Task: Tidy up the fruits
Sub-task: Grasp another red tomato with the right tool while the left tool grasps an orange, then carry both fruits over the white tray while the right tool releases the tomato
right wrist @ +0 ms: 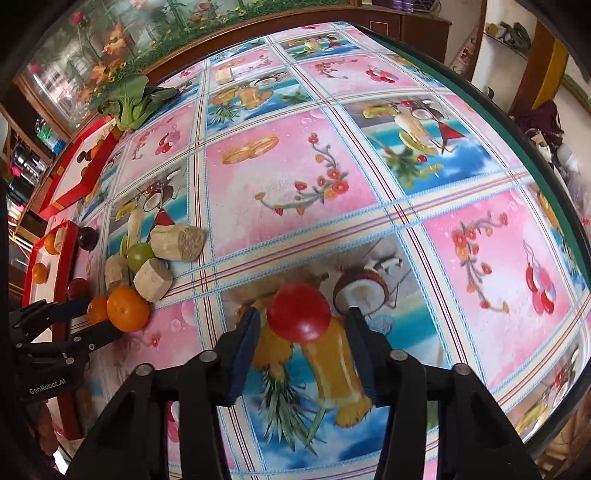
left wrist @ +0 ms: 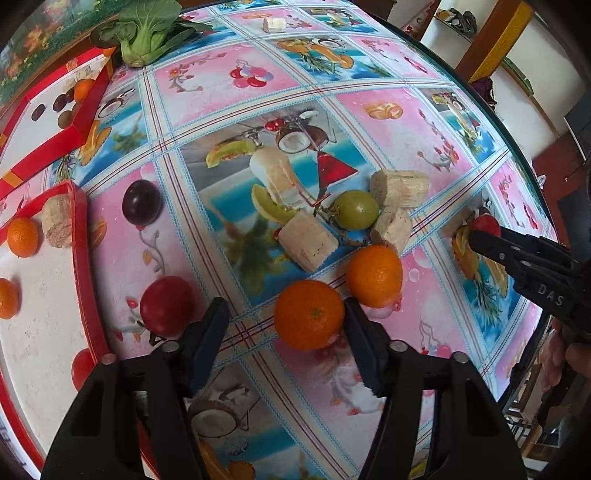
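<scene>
Fruit-print tablecloth (right wrist: 288,177), left tool (left wrist: 288,325) spread around orange (left wrist: 309,314), right tool (right wrist: 301,328) spread around red tomato (right wrist: 298,312)

Round table (left wrist: 461,85) with a pink/blue fruit-print cloth. Left edge: two red trays (left wrist: 83,236) (left wrist: 62,138). Far edge: leafy greens (left wrist: 147,31). Mid-table: green fruit (left wrist: 356,209) among three pale chunks (left wrist: 400,188); two oranges (left wrist: 309,314), purple plum (left wrist: 142,202), two red fruits (left wrist: 167,305) (right wrist: 298,312).

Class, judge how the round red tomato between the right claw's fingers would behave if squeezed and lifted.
The round red tomato looks smooth and glossy, so it may slip. Being round, it would probably roll if nudged. Its thin skin likely bruises under a hard squeeze from the right claw.
</scene>
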Demonstrator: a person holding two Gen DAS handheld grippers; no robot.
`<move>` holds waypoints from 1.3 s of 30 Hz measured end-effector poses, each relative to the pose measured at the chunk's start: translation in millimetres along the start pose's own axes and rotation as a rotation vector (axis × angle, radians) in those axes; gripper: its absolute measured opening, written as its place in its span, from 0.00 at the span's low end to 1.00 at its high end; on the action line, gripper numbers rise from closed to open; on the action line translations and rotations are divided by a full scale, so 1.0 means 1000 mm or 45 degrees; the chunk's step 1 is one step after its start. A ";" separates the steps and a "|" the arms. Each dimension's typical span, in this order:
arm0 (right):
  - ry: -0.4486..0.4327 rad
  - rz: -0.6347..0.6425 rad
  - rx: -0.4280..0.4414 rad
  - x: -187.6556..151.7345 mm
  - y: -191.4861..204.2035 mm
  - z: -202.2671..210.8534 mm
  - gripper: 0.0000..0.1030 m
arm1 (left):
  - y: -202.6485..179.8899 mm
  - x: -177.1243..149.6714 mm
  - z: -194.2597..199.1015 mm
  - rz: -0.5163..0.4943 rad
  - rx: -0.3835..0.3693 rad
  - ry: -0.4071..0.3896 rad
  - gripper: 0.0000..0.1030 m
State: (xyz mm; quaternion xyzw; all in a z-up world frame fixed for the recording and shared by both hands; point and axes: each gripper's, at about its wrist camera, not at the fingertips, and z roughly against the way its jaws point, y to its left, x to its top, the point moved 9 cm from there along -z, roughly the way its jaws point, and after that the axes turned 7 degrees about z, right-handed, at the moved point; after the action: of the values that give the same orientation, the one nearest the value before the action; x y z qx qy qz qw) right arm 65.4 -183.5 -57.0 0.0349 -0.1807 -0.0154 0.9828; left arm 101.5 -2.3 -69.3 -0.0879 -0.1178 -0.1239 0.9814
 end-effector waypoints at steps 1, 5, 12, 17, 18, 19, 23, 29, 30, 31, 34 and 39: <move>0.002 0.018 -0.012 0.001 0.001 -0.001 0.34 | -0.002 0.001 0.000 -0.002 -0.008 0.000 0.42; 0.011 0.056 -0.009 0.001 0.008 0.000 0.34 | -0.007 -0.001 0.002 -0.019 -0.010 -0.007 0.32; -0.021 0.050 0.062 -0.002 0.025 0.016 0.34 | 0.003 -0.015 0.008 0.060 -0.068 0.017 0.32; -0.034 0.049 0.103 -0.005 0.040 0.024 0.34 | 0.010 -0.023 0.020 0.085 -0.096 0.009 0.32; -0.034 0.051 0.110 -0.006 0.043 0.025 0.34 | 0.011 -0.024 0.023 0.089 -0.099 0.006 0.32; -0.033 0.053 0.117 -0.007 0.046 0.026 0.34 | 0.012 -0.025 0.027 0.093 -0.104 0.000 0.32; -0.037 0.075 0.138 -0.008 0.059 0.029 0.34 | 0.015 -0.027 0.039 0.092 -0.113 -0.014 0.32; -0.040 0.125 0.172 -0.010 0.083 0.035 0.33 | 0.024 -0.026 0.055 0.090 -0.053 -0.054 0.32; -0.041 0.136 0.174 -0.010 0.087 0.036 0.33 | 0.026 -0.026 0.058 0.099 -0.043 -0.060 0.32; -0.042 0.151 0.176 -0.009 0.092 0.037 0.33 | 0.030 -0.026 0.061 0.108 -0.029 -0.067 0.32; -0.036 0.192 0.180 -0.009 0.105 0.038 0.33 | 0.039 -0.027 0.067 0.105 0.003 -0.088 0.32; -0.048 0.233 0.199 -0.007 0.124 0.042 0.33 | 0.053 -0.031 0.074 0.137 0.012 -0.099 0.32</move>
State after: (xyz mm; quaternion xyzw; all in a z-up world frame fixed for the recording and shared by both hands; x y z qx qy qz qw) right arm 46.3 -62.0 -11.2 0.0946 -0.2024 0.0877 0.9708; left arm 70.5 69.8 -14.1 -0.0942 -0.1516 -0.0670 0.9817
